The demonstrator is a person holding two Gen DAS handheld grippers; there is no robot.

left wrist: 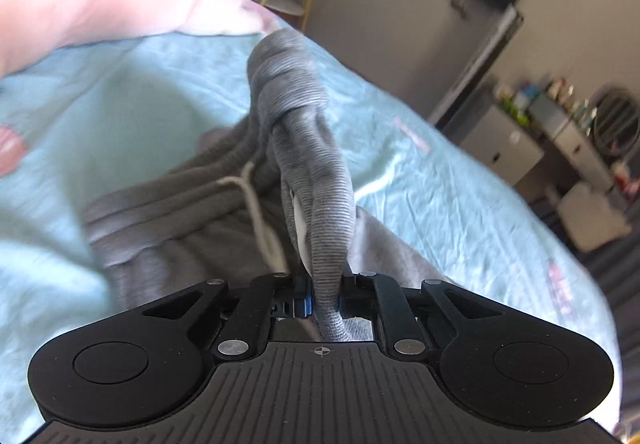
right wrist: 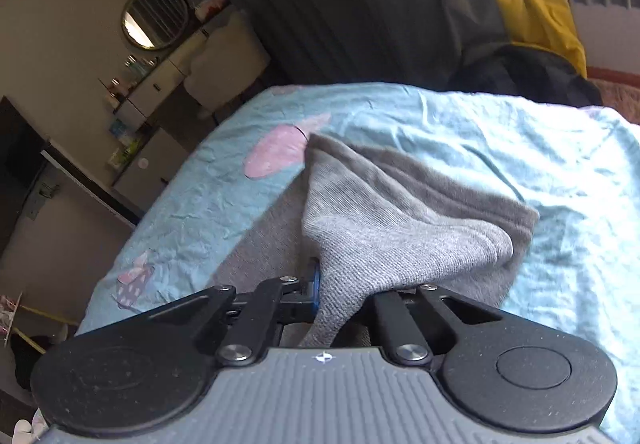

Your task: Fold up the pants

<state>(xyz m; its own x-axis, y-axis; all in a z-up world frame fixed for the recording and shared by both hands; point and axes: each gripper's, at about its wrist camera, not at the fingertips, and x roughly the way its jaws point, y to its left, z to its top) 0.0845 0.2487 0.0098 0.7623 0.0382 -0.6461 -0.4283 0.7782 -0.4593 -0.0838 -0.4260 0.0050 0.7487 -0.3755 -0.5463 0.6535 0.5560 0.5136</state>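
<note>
The bed [right wrist: 500, 132], under its wrinkled blue sheet, carries everything, so I work low over it. My grey pants [left wrist: 192, 212] lie bunched across it, waistband and white drawstring [left wrist: 256, 204] toward nine o'clock in my left view. My left gripper [left wrist: 324, 296] has its jaws clamped on a ribbed cuff [left wrist: 304, 116], which rises toward twelve o'clock, I judge to draw the leg over. My right gripper [right wrist: 344, 296] is clamped on the other cuff [right wrist: 380, 232], with fabric fanning toward one o'clock, keeping both ends level.
</note>
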